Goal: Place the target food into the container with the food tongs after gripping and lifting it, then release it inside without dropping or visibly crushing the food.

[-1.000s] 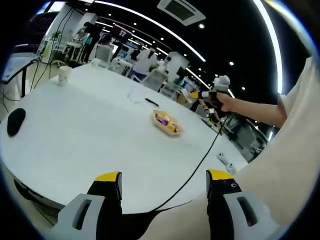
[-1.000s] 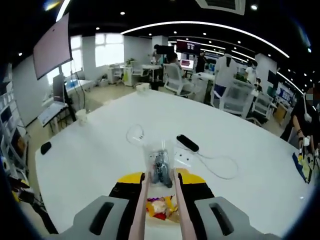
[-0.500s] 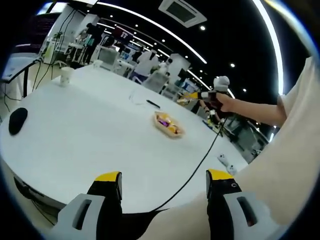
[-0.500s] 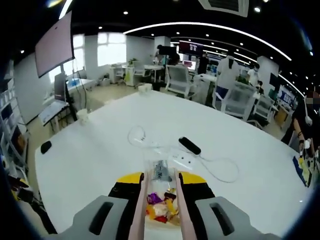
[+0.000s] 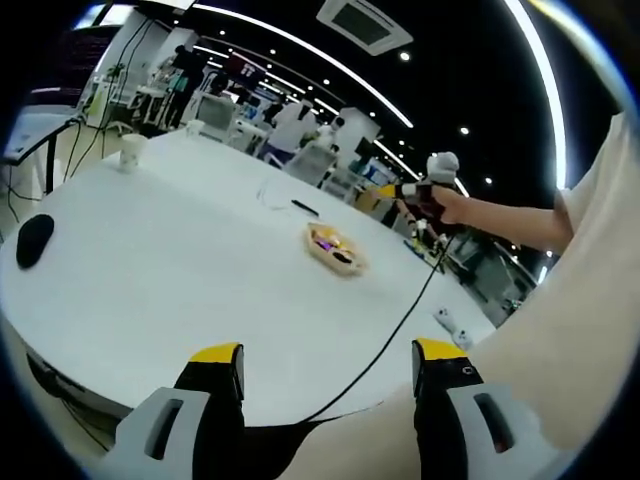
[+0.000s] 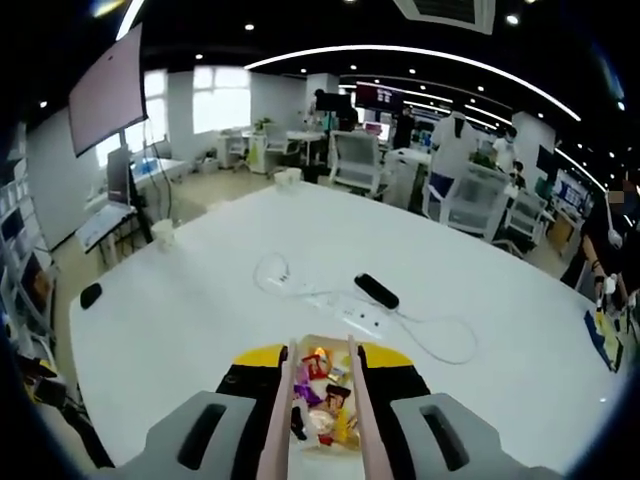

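A shallow basket [image 6: 322,452] of wrapped snacks lies on the white table [image 6: 200,300], right under my right gripper [image 6: 322,362]. That gripper is shut on the pinkish food tongs [image 6: 284,400], whose two arms reach over the basket with nothing between their tips. A clear packet with a dark piece [image 6: 298,424] rests among the snacks. In the left gripper view the basket [image 5: 335,248] sits mid-table, with the right gripper [image 5: 410,190] held by a hand above and beyond it. My left gripper [image 5: 330,362] hangs open near the table's front edge, holding nothing.
A white power strip [image 6: 362,321] with a looping cable and a black remote-like bar [image 6: 374,290] lie beyond the basket. A paper cup [image 6: 163,233] and a black mouse [image 6: 91,294] sit far left. A black cable [image 5: 400,320] crosses the table's edge. Office chairs and people stand behind.
The clear packet that hung between the tong tips has dropped into the basket, and the tips now hold nothing. The right gripper view has shifted over the basket. The left gripper has stayed put.
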